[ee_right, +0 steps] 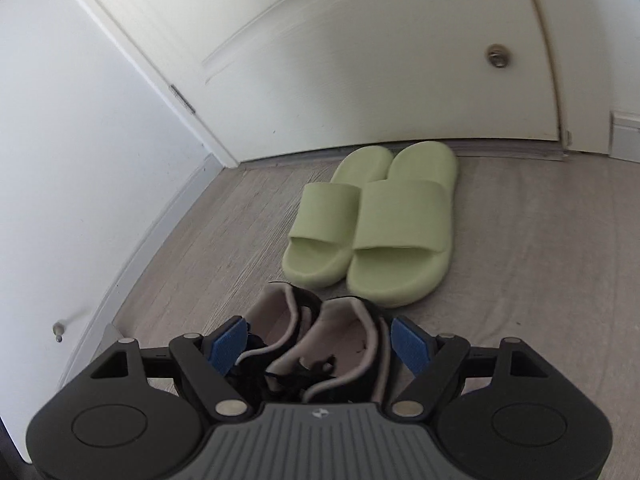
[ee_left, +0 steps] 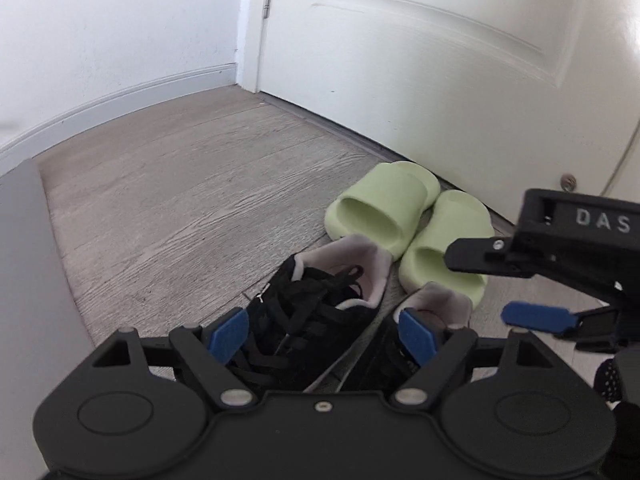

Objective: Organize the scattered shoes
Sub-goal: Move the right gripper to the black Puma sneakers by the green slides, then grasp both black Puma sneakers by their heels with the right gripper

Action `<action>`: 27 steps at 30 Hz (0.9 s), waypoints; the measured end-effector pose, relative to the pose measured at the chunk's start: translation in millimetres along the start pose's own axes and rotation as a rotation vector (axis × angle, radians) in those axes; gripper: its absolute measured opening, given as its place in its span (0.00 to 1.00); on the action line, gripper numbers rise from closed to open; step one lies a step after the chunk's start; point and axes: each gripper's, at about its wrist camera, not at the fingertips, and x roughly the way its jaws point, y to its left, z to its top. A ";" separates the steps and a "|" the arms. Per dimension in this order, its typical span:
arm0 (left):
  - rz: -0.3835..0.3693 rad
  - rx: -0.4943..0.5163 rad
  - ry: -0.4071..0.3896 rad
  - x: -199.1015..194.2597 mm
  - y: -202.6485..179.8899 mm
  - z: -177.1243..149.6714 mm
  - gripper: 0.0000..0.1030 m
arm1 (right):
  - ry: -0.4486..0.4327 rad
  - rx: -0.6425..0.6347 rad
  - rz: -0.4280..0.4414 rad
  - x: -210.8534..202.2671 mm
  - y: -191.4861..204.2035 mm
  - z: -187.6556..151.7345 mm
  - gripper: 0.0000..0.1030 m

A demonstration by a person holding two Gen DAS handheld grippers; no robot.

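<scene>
Two black sneakers with pale grey lining stand side by side on the floor, one (ee_left: 316, 312) beside the other (ee_left: 440, 308). My left gripper (ee_left: 324, 338) hovers open over them; its blue pads do not press on either. A pair of light green slides (ee_left: 380, 204) sits just beyond, against the door. My right gripper (ee_left: 480, 284) reaches in from the right, open, with nothing between its fingers. In the right wrist view the right gripper (ee_right: 318, 344) stands open above the sneakers' heel openings (ee_right: 276, 320), with the green slides (ee_right: 404, 224) ahead.
A shut white door (ee_left: 440, 60) with a round metal doorstop (ee_right: 497, 56) bounds the far side. A white wall and baseboard (ee_left: 120, 96) run along the left. A grey panel (ee_left: 24, 280) stands at the near left. Grey wood floor (ee_left: 180, 200) lies between.
</scene>
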 end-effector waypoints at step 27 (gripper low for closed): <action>0.009 -0.283 0.026 -1.2 43.8 6.6 0.81 | 0.233 0.213 -0.303 102.8 47.4 4.4 0.63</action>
